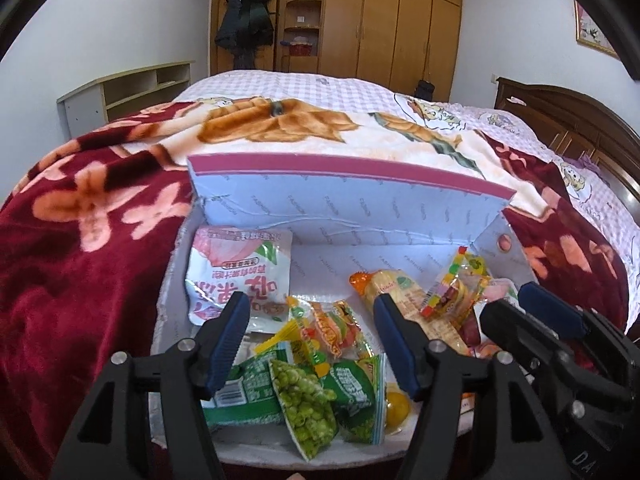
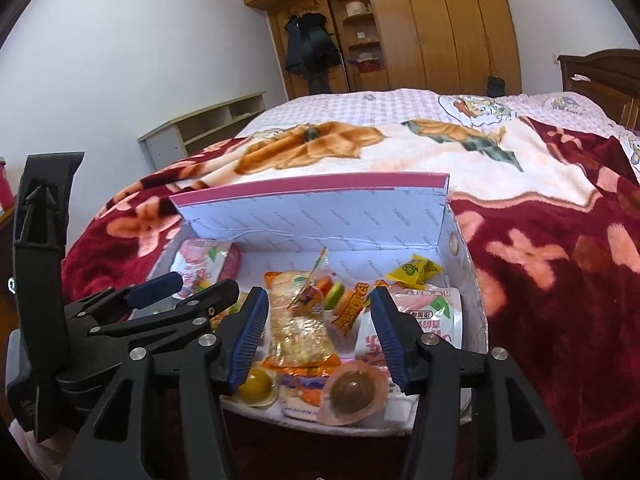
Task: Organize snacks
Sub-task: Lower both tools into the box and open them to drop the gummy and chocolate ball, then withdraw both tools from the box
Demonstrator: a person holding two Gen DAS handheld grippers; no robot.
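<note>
An open white box (image 1: 400,216) with a pink-edged lid (image 2: 320,216) sits on the bed and holds several snack packets. In the left wrist view my left gripper (image 1: 310,332) is open and empty, hovering over green pea packets (image 1: 308,404) and a burger candy packet (image 1: 334,328). A white-and-pink pouch (image 1: 236,276) lies at the box's far left. My right gripper (image 2: 320,332) is open and empty over an orange cracker packet (image 2: 298,328), with a yellow jelly cup (image 2: 258,386) and a brown jelly cup (image 2: 352,392) near its fingertips. Each gripper shows at the edge of the other's view.
The box rests on a red flowered blanket (image 1: 88,216) over a checked bedspread (image 1: 320,84). A wooden wardrobe (image 1: 400,16) and a low shelf (image 1: 132,88) stand behind the bed. A dark headboard (image 1: 568,116) is at the right.
</note>
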